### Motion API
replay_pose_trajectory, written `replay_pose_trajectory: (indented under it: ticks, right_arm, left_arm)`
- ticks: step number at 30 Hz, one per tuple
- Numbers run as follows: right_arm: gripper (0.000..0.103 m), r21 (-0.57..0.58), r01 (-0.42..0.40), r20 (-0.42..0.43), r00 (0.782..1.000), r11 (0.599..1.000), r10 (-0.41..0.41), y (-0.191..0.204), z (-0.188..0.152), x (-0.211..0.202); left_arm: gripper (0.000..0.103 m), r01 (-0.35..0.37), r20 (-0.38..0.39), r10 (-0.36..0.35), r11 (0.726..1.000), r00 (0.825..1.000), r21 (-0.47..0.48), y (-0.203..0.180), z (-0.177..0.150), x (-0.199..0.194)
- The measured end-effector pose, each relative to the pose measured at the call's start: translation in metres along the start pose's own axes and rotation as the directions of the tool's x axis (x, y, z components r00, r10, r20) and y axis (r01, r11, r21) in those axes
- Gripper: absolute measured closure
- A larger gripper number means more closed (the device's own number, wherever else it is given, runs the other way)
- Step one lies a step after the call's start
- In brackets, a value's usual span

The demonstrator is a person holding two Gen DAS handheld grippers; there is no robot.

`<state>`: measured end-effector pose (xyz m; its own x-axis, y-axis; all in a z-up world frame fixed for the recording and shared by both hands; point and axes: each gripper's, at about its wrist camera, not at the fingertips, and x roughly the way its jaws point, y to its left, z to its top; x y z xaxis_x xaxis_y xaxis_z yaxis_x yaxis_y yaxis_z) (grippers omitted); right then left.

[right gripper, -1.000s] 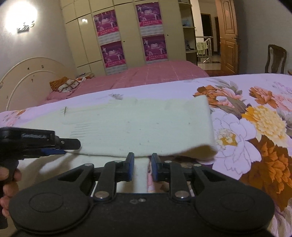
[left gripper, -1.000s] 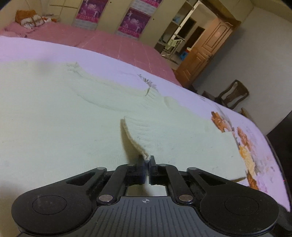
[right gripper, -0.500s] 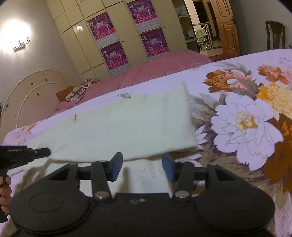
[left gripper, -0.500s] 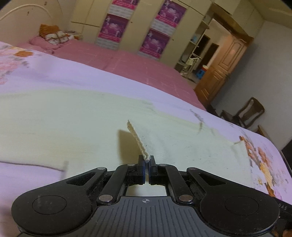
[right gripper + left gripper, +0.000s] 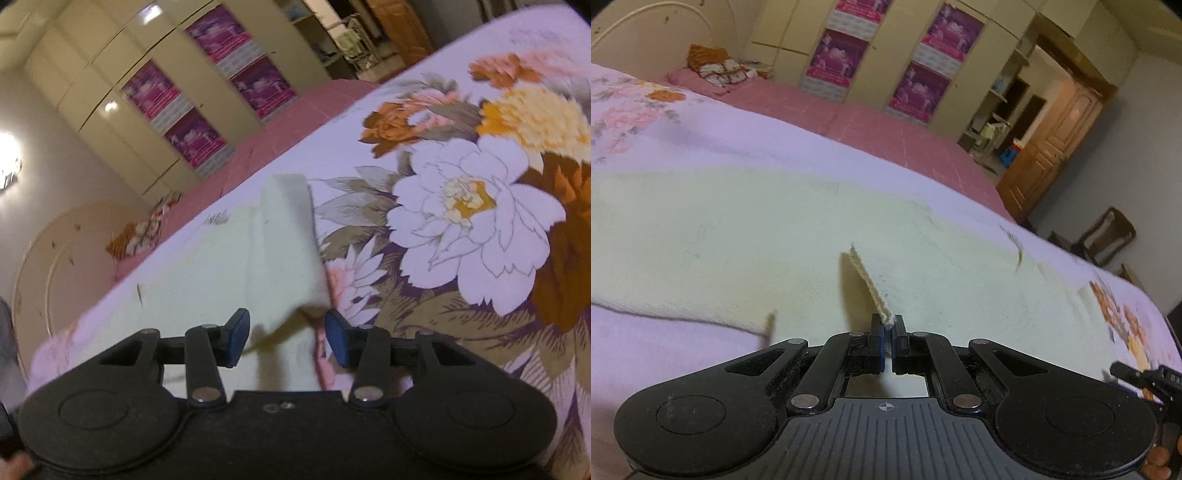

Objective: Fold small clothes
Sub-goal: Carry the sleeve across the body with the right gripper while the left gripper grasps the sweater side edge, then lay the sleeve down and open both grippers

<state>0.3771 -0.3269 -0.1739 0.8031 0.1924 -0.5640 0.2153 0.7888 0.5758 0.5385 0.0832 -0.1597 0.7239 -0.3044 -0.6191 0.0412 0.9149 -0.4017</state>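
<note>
One cream knitted garment (image 5: 746, 236), spread on the flowered bed (image 5: 461, 229), looks light and limp, best pinched at a hem: left gripper (image 5: 887, 328) clamps its ribbed edge, while right gripper (image 5: 286, 334) is closing slightly, its pads touching nothing.

The things rest on a bed covered with a pale lilac bedspread (image 5: 746, 155). This bedspread has a print of big flowers, white, yellow and orange with brown leaves, and the print is seen most clearly near the right side in the right wrist view (image 5: 476, 206). Directly on the bedspread lies a cream knitted garment (image 5: 746, 236), spread wide and mostly flat. One end of it lies doubled over as a thick band (image 5: 288, 240), with its edge just beside the white flower. Behind the bedspread the bed continues in a plain pink sheet (image 5: 886, 129).
</note>
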Motion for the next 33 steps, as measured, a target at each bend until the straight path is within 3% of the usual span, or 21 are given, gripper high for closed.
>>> replay_pose_trajectory:
  ticks: [13,17,20,23,25,28,33]
  right_arm:
    - [0.057,0.092,-0.096,0.021,0.995,0.991,0.095,0.000,-0.004,-0.012]
    - [0.057,0.099,-0.088,-0.010,0.996,0.991,0.089,-0.002,-0.002,-0.001]
    - [0.062,0.099,-0.069,-0.013,0.997,0.993,0.071,-0.002,0.001,0.006]
    - [0.078,0.078,-0.063,-0.010,0.998,0.995,0.064,-0.001,0.005,0.008]
    - [0.093,0.015,0.000,-0.013,1.000,1.000,0.001,0.002,0.005,0.012]
    - [0.097,-0.014,0.030,-0.029,0.999,0.999,-0.030,0.000,0.003,0.016]
    - [0.089,-0.087,0.003,-0.022,1.000,0.996,-0.005,0.008,0.001,0.004]
  left_arm:
    - [0.100,-0.019,0.000,0.019,1.000,1.000,-0.010,0.013,-0.006,0.004]
    - [0.100,-0.019,0.004,0.019,1.000,1.000,-0.014,0.012,-0.005,0.004]
    - [0.100,-0.018,0.020,0.018,1.000,1.000,-0.013,0.012,-0.006,0.000]
    - [0.100,-0.027,0.031,0.027,1.000,0.999,0.014,0.008,-0.007,-0.002]
    - [0.100,-0.050,0.011,0.050,0.998,0.999,0.031,0.008,-0.010,0.004]
    - [0.100,-0.051,0.033,0.051,0.999,0.998,0.014,0.010,-0.011,0.002]
    - [0.100,-0.062,0.078,0.059,0.998,0.995,0.028,0.008,-0.008,-0.007]
